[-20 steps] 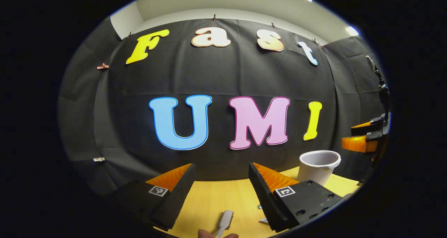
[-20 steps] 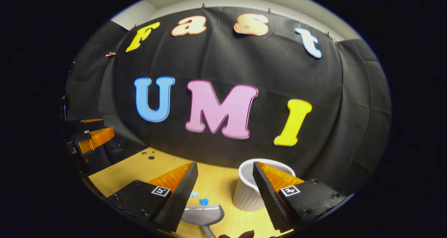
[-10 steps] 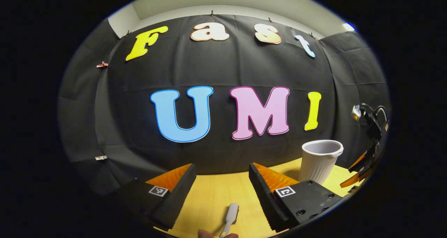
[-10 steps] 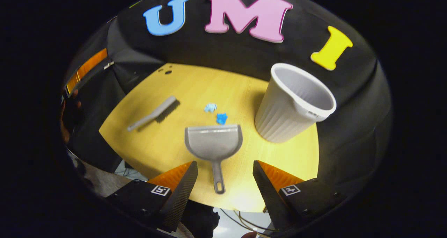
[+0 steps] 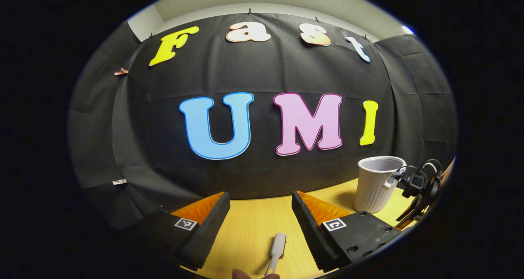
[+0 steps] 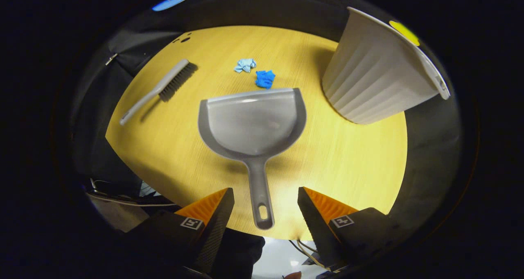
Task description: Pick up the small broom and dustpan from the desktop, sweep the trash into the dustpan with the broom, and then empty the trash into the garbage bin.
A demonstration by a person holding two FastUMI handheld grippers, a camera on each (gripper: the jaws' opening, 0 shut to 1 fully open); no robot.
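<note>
In the right gripper view a grey dustpan [image 6: 254, 123] lies flat on the yellow table [image 6: 352, 164], its handle pointing at me. My right gripper [image 6: 265, 205] hangs open above the handle's end, one finger on each side, not touching. Two blue paper scraps [image 6: 265, 78] lie just past the pan's lip. The grey broom [image 6: 157, 90] lies at the left. The white ribbed bin [image 6: 378, 78] stands at the right. In the left gripper view my left gripper [image 5: 260, 213] is open above the table, with the broom [image 5: 276, 248] below between its fingers and the bin [image 5: 377, 184] at the right.
The table's near edge runs under my right gripper, with cables and floor [image 6: 123, 197] below it. The other gripper [image 5: 419, 187] shows at the far right of the left gripper view, next to the bin. Black cloth closes off the back.
My right gripper has tilted down and come closer to the dustpan, whose handle now lies between its fingers. My left gripper has shifted slightly; the broom shows a bit farther in.
</note>
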